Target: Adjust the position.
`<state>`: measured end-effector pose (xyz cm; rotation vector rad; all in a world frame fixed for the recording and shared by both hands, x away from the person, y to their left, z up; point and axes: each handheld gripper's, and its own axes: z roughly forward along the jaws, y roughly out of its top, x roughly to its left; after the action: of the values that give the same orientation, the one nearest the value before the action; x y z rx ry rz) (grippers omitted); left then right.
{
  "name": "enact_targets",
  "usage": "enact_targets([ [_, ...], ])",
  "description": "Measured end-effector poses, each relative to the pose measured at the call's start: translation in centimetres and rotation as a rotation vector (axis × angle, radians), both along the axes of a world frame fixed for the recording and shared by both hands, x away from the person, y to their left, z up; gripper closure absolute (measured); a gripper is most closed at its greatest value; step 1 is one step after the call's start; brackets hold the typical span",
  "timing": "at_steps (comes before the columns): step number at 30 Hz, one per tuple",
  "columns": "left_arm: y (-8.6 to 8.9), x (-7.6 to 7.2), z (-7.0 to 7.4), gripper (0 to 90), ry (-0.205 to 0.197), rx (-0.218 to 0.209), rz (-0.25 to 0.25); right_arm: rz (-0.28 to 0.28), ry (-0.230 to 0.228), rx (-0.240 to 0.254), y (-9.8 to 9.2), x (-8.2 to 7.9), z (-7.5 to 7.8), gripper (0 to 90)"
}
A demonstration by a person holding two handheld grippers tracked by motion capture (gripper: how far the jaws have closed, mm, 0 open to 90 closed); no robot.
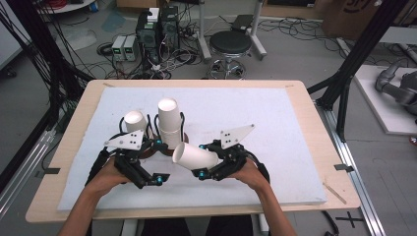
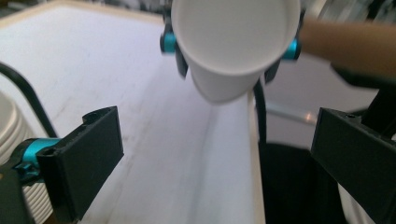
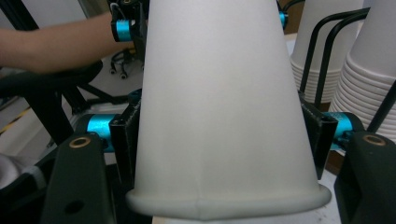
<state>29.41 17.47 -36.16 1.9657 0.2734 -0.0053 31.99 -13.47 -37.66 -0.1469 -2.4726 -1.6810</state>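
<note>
A single white paper cup (image 1: pixel 195 156) lies on its side in the air, gripped near its rim by my right gripper (image 1: pixel 200 160), which is shut on it. In the right gripper view the cup (image 3: pixel 224 116) sits between both jaws, base pointing away. My left gripper (image 1: pixel 160 161) is just left of the cup's base, open, with nothing between its jaws. In the left gripper view the cup (image 2: pixel 233 42) hangs beyond the wide-apart fingers (image 2: pixel 88 158). Two stacks of white cups (image 1: pixel 167 123) (image 1: pixel 134 120) stand in a black wire holder behind the left gripper.
A white mat (image 1: pixel 275 118) covers most of the wooden table (image 1: pixel 314 128). The cup stacks (image 3: pixel 373 79) stand close beside the right gripper. Beyond the table's far edge are a black stool (image 1: pixel 231 44) and electronics with cables (image 1: pixel 157 29) on the floor.
</note>
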Motion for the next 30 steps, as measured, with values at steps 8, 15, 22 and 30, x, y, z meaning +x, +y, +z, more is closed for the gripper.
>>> enact_targets([
  [8, 0.2, 0.1, 2.2, 2.2, -0.014, 0.26, -0.006, 0.015, -0.049, -0.144, 0.6, 0.3, 1.8, 32.9],
  [15, -0.1, 0.4, 3.1, 2.2, 0.002, 0.41, -0.023, 0.028, -0.084, -0.275, 1.4, 0.6, 2.7, 32.9],
  [22, -1.3, 0.6, 3.9, 2.3, 0.009, 0.529, -0.043, 0.054, -0.111, -0.394, 2.4, 0.6, 3.9, 32.8],
  [30, -3.4, 1.2, 4.4, 2.2, 0.007, 0.642, -0.078, 0.066, -0.134, -0.511, 3.1, 0.7, 4.5, 32.8],
])
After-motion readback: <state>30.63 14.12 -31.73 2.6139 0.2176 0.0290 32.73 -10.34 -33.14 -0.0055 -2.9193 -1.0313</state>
